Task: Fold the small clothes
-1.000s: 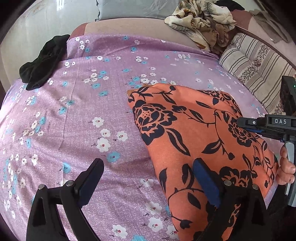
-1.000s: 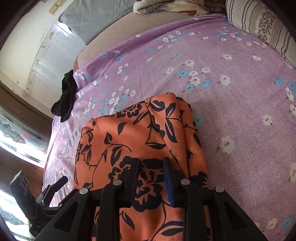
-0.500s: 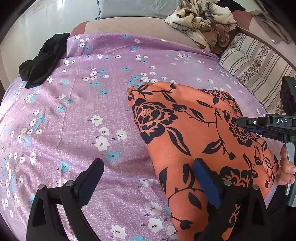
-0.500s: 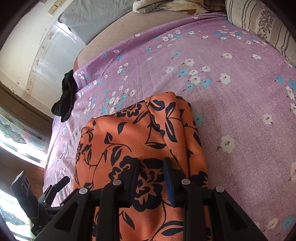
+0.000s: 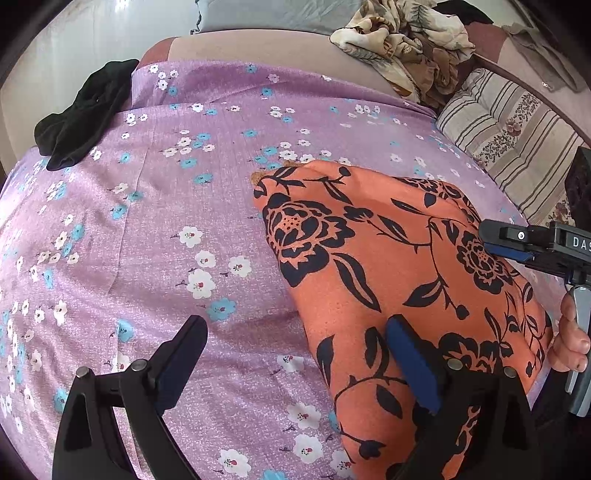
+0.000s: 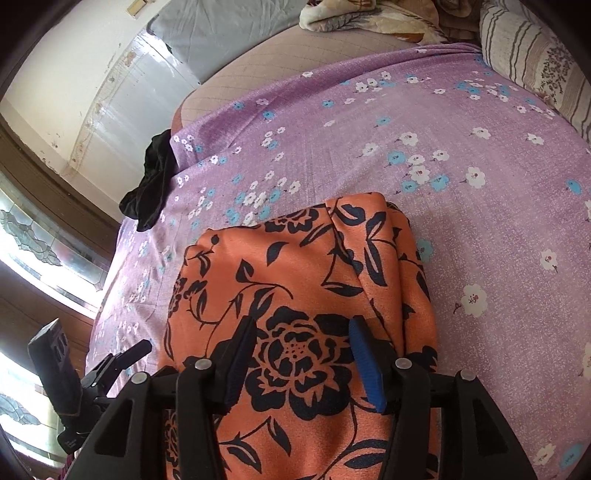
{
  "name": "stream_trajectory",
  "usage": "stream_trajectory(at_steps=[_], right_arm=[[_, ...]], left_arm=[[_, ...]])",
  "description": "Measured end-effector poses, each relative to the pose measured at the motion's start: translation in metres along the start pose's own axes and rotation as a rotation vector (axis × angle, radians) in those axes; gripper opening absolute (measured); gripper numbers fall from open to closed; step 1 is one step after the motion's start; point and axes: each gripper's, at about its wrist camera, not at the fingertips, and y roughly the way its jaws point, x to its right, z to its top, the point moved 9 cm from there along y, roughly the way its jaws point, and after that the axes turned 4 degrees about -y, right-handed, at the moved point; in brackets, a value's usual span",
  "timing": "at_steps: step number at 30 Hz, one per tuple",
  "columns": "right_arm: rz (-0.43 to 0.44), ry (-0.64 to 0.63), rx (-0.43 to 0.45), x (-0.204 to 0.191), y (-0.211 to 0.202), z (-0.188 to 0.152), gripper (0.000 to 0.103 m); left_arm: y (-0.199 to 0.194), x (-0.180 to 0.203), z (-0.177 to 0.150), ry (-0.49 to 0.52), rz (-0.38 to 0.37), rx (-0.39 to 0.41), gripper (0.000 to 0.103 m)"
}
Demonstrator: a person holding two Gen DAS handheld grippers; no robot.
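Observation:
An orange garment with a black flower print [image 5: 399,266] lies folded on the purple flowered bedsheet [image 5: 177,229]; it also shows in the right wrist view [image 6: 295,280]. My left gripper [image 5: 295,347] is open, its right finger over the garment's near left edge and its left finger over the sheet. My right gripper [image 6: 301,350] is open above the garment's near part, holding nothing. The right gripper also shows in the left wrist view [image 5: 517,247] at the garment's right side. The left gripper shows at the lower left of the right wrist view [image 6: 122,360].
A black garment [image 5: 81,118] lies at the sheet's far left edge. A pile of patterned clothes [image 5: 406,37] sits at the far side. A striped cushion [image 5: 517,147] lies at the right. A grey pillow [image 6: 221,26] lies beyond the sheet.
My right gripper's jaws have opened wider above the garment. The left gripper has shifted slightly; the garment has not moved.

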Motion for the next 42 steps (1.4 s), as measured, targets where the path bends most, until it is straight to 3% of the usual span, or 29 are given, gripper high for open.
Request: stream_trajectory(at_steps=[3, 7, 16, 26, 35, 42], right_arm=[[0.016, -0.017, 0.034, -0.004, -0.005, 0.004, 0.054], [-0.055, -0.033, -0.049, 0.004, 0.014, -0.006, 0.054], [0.011, 0.043, -0.012, 0.006, -0.009, -0.001, 0.054], [-0.086, 0.062, 0.036, 0.043, -0.050, -0.005, 0.054], [-0.110, 0.128, 0.036, 0.080, -0.067, -0.015, 0.058], [-0.113, 0.133, 0.004, 0.088, -0.062, -0.024, 0.058]], left_arm=[[0.001, 0.001, 0.000, 0.001, -0.002, -0.001, 0.097], [0.002, 0.002, 0.000, 0.006, 0.001, -0.001, 0.098], [-0.001, 0.002, 0.000, 0.006, 0.009, 0.001, 0.098], [-0.003, 0.002, -0.002, -0.009, -0.003, -0.014, 0.097], [-0.005, -0.008, 0.000, -0.135, -0.135, -0.088, 0.097], [-0.003, -0.007, -0.003, -0.141, -0.156, -0.110, 0.097]])
